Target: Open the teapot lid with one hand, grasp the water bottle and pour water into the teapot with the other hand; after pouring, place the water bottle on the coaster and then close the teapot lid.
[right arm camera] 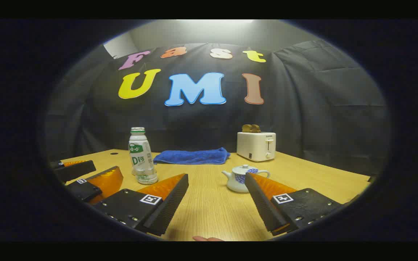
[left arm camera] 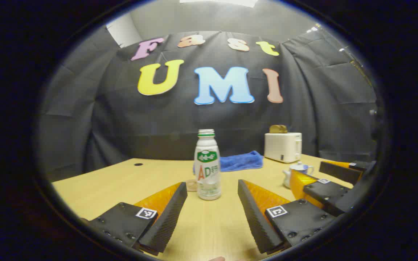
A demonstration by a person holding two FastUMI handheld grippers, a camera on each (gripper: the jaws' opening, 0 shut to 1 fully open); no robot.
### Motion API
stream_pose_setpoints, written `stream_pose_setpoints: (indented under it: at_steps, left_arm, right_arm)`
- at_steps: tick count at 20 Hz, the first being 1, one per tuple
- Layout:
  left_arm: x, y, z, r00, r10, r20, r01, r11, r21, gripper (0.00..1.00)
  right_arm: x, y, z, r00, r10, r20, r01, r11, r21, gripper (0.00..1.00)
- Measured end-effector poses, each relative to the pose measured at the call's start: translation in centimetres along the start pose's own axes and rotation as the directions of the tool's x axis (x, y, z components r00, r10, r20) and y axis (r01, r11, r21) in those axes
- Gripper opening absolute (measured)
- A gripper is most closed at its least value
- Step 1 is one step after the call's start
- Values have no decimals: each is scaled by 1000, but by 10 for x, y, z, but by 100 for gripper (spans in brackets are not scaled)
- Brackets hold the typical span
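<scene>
The teapot (right arm camera: 240,178) sits on the wooden bench (right arm camera: 209,210) with its lid (right arm camera: 244,167) on, low and squat, spout pointing to the left in the right gripper view. It lies just ahead of my right tool (right arm camera: 216,197), a little toward that tool's right-hand finger, which overlaps its lower edge in the picture. The right tool's fingers are spread wide apart and hold nothing.

The water bottle (left arm camera: 207,165) stands upright, its long axis vertical, with no cap that I can make out on its mouth. In the left gripper view it is straight ahead of my left tool (left arm camera: 212,203), centred between the two fingers, which are also wide apart and empty. A small round coaster (left arm camera: 191,185) lies just beside the bottle's base, on its left.

So I judge the left tool is the nearer one for the bottle, and the right tool the nearer one for the lid; nothing has been grasped yet.

Farther back lie a folded blue towel (right arm camera: 192,156) and a white toaster (right arm camera: 256,145) with bread in it, near the rear edge.
</scene>
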State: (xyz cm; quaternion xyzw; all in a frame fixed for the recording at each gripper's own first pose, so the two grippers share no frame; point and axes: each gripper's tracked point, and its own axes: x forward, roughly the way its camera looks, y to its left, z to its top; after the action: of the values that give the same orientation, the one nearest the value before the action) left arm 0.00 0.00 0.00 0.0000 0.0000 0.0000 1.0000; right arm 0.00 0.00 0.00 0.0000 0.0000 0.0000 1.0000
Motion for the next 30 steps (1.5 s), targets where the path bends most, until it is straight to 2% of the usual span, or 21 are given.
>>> stream_pose_setpoints:
  at_steps: [2, 6, 7, 9, 19, 23, 25, 27, 28, 30]
  left_arm:
    - [2, -4, -1, 1000, -2, -2, 2, 1000, -1, 94]
    - [3, -17, 2, 998, -57, 2, 57, 998, -3, 94]
    - [3, -14, 2, 999, -43, 3, 43, 999, -4, 100]
    - [5, -14, 3, 1000, -32, 2, 32, 1000, -2, 100]
    - [5, -13, 2, 1000, -16, 3, 16, 1000, -2, 100]
    - [8, -18, 3, 999, -41, 5, 41, 999, -9, 100]
    - [14, -19, 0, 998, -64, -12, 63, 997, -40, 88]
    - [21, -15, 8, 998, -66, -11, 65, 995, -79, 88]
    - [26, -10, 16, 999, -54, 4, 54, 995, -83, 100]
    - [37, 3, 30, 999, -19, 36, 21, 998, -52, 100]
  right_arm:
    - [2, 0, -1, 1000, 23, 0, -23, 1000, -4, 95]
    - [5, 2, -2, 997, 75, -3, -75, 997, -1, 95]
    - [6, 0, -2, 997, 74, 1, -74, 997, 4, 95]
    - [5, 5, -3, 995, 103, 0, -103, 995, 9, 95]
    - [7, 5, -3, 995, 103, 3, -103, 995, 5, 95]
    - [10, 4, -3, 992, 129, 3, -129, 992, 12, 95]
    - [13, 1, -4, 992, 123, -10, -123, 992, -9, 95]
    - [17, -6, 4, 992, 122, -8, -122, 992, 5, 95]
    - [21, -10, 8, 993, 118, -4, -118, 993, 9, 95]
    - [29, -16, 10, 995, 102, -14, -102, 995, -3, 95]
